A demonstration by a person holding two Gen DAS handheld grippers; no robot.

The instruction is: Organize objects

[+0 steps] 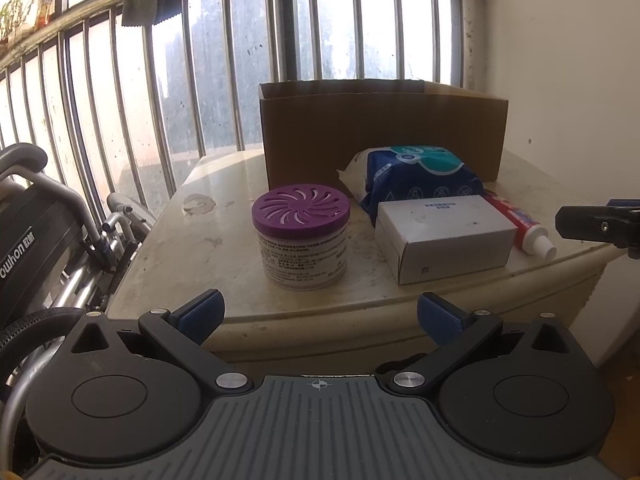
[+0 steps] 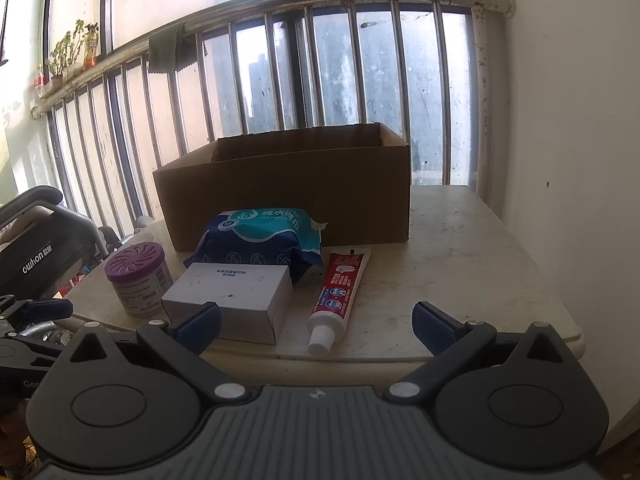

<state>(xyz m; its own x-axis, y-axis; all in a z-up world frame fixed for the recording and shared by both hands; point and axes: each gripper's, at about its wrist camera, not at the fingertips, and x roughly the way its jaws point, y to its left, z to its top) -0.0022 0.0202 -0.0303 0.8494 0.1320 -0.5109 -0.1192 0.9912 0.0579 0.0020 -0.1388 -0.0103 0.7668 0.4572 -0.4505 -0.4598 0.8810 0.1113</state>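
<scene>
Item 1: cardboard box (image 2: 288,196), open-topped, set at the far side of the table (image 2: 460,264), judged the receptacle. Items 2–5, laid out before it, none yet packed: purple-lidded jar (image 1: 301,236) at left; wipes pack (image 2: 264,236) against the box; white carton (image 2: 232,294) nearer; toothpaste tube (image 2: 340,292) at right, cap toward the near edge. Left gripper (image 1: 320,316) and right gripper (image 2: 316,322) are held short of the near edge, jaws spread wide, nothing grasped.
</scene>
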